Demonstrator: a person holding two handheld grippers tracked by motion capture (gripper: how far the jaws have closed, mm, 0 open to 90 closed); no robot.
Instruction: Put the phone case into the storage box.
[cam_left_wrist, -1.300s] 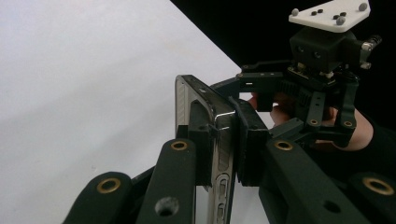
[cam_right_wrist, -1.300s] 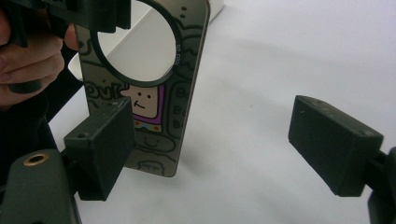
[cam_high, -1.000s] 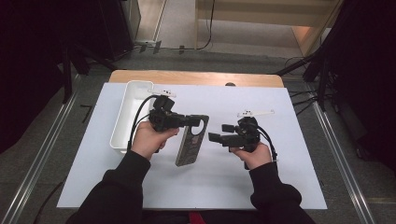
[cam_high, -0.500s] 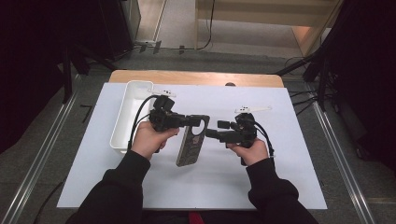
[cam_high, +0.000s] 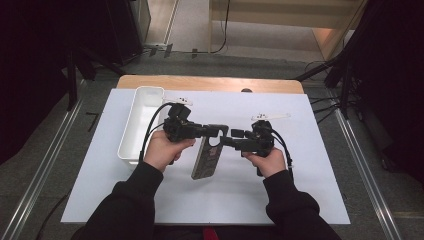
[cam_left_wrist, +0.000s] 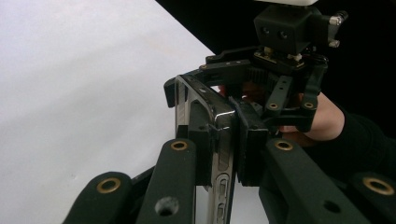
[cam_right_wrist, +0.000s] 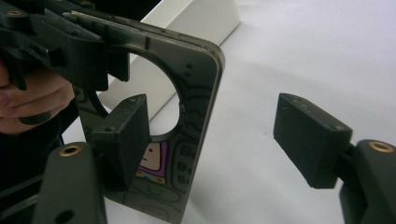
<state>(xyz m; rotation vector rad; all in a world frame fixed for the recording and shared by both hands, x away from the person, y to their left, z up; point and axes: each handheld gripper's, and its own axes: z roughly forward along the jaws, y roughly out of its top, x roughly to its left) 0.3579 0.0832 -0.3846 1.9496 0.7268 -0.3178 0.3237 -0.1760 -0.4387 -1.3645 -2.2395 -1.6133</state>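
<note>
White sheet (cam_high: 300, 190) covered the table (cam_high: 210, 83), with dark floor all round. White tray (cam_high: 141, 120) sat at the sheet's left edge.

Phone case (cam_high: 206, 159), dark with a big round cutout near its top, was held off the sheet between the two hands, near the middle, just right of the tray. Its lower end hung toward the person.

Left gripper (cam_left_wrist: 219, 140): jaws pressed onto the case's top edge, pinching it from both faces; chrome rim of the case (cam_left_wrist: 223, 154) ran between the pads.

Right gripper (cam_right_wrist: 219, 135): jaws had just been closing, not yet pinched. One pad (cam_right_wrist: 123, 135) lay on the printed face below the cutout, the other pad (cam_right_wrist: 310, 137) stood well apart over bare sheet. Case's side edge (cam_right_wrist: 205, 116) was between them.

Both grippers met at the case's top in the high view, left (cam_high: 210, 132), right (cam_high: 231, 140).
</note>
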